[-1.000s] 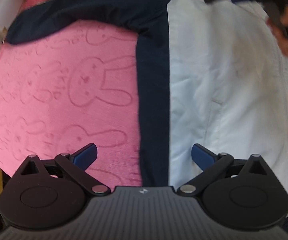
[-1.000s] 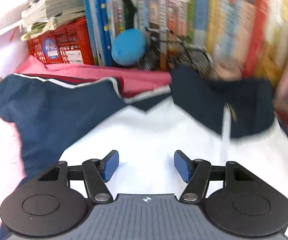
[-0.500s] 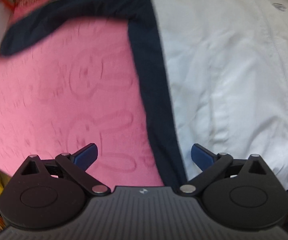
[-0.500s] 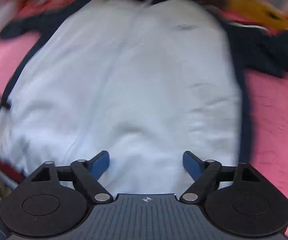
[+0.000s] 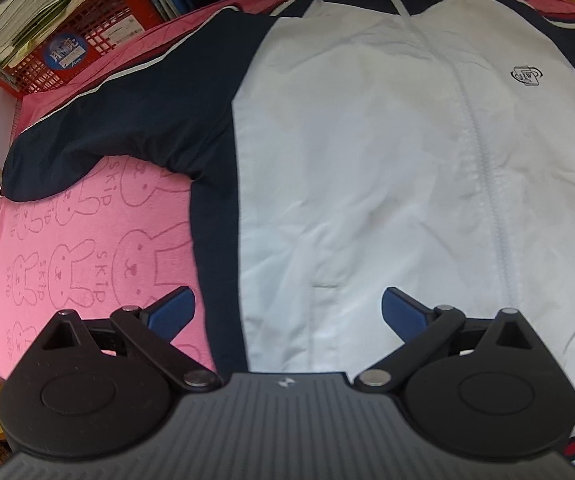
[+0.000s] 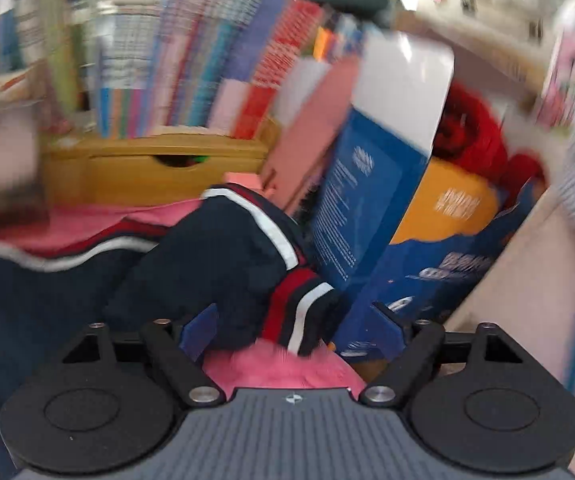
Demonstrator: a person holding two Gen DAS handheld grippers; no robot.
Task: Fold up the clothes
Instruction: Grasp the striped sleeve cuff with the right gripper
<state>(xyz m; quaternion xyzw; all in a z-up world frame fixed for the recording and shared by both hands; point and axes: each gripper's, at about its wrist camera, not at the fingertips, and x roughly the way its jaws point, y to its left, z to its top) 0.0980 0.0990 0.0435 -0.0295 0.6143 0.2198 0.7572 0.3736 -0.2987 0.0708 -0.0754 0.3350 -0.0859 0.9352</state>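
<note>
Jacket (image 5: 367, 168), white-fronted with navy sleeves and zipped to the collar, lies face up and spread flat on the pink bunny-print towel (image 5: 79, 264), its near hem just ahead of the left gripper (image 5: 287, 312). That gripper's blue pads stand wide apart, holding nothing, hovering over the seam where the navy side panel meets the white front. The left sleeve (image 5: 127, 120) stretches out to the far left of the fingers, its cuff at the towel's edge.

The right gripper (image 6: 291, 332) is likewise released, and the other sleeve's striped cuff (image 6: 299, 312) sits bunched between its spread fingers, seemingly not yet pinched, though motion blur makes that hard to settle. I judge the step in hand to be taking that sleeve so it can fold inward across the chest. The next move calls for closing squarely on the cuff, catching the cloth alone and not the towel beneath, then carrying it over the white front without dragging the body askew.

Beyond the fingertips the room is crowded: a red crate (image 5: 87, 36) stacked with papers, rows of books (image 6: 191, 64), a wooden box (image 6: 151, 168) and blue packaging (image 6: 367, 216) hard against the cuff.
</note>
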